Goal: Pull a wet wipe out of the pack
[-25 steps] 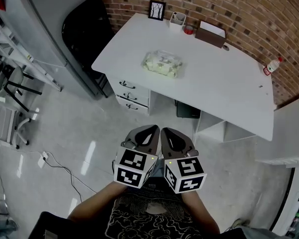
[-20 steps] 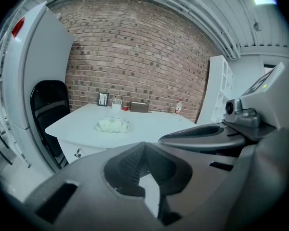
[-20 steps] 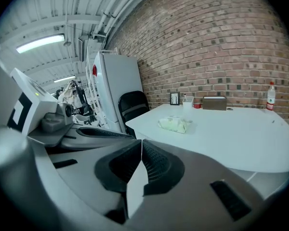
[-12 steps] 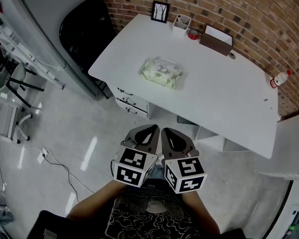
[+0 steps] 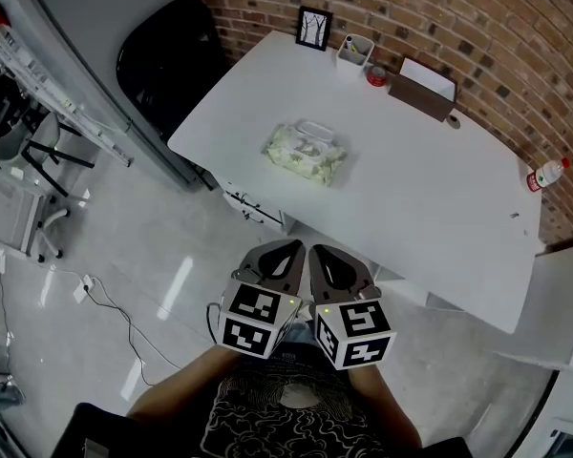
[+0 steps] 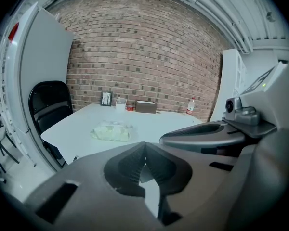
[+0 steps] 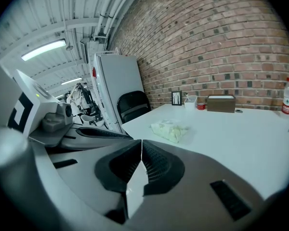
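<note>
Brick wall point(image 5: 477, 27), white table point(image 5: 430, 179) (wipe pack point(image 5: 306, 153))

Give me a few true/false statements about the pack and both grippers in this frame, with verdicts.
1. The wet wipe pack lies on the white table. True.
2. The left gripper grips the pack. False: its fingers are together on nothing, short of the table.
3. The right gripper has its fingers shut and empty. True.
4. The black chair stands beside the bottle. False: in the head view the chair is at the table's left end, the bottle at the far right.
</note>
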`<state>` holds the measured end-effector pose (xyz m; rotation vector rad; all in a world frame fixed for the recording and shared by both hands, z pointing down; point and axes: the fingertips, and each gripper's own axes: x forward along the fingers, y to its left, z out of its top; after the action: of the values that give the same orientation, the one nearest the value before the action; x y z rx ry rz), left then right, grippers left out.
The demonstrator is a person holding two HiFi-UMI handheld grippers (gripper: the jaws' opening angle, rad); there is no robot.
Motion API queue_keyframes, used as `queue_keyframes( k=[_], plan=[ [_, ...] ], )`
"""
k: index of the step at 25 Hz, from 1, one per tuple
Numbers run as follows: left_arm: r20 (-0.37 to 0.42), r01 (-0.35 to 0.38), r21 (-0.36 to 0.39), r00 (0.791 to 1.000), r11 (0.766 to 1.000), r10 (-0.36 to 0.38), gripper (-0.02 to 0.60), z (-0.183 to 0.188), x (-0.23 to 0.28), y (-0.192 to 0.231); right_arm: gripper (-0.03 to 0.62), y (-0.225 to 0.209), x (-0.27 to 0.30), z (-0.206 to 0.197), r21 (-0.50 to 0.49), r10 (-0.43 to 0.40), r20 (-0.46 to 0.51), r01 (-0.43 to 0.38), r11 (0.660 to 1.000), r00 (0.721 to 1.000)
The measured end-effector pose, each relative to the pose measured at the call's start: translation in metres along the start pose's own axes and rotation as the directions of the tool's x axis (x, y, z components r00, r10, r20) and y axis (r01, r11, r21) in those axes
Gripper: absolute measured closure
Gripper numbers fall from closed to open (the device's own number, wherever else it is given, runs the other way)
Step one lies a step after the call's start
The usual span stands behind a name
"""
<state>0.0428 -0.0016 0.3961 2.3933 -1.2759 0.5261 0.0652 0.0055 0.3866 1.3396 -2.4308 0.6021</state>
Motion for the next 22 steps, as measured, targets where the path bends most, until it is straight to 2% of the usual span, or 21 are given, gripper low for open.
queue_keyframes(
  k=[11,22],
  plan=[
    [0.014,-0.061,-0.024,0.998,0.998,0.062,0.569,0.008,0.009,-0.001,0.576,-0.012,0.005,0.010,-0.012,0.059,0.011,-0.059,0.998,0.998],
    [0.034,-0.090,-0.059,0.995,0.994,0.092,0.569,0.008,0.020,0.011,0.576,-0.015,0.019,0.010,-0.045,0.084,-0.006,-0.084,0.995,0.996]
  ],
)
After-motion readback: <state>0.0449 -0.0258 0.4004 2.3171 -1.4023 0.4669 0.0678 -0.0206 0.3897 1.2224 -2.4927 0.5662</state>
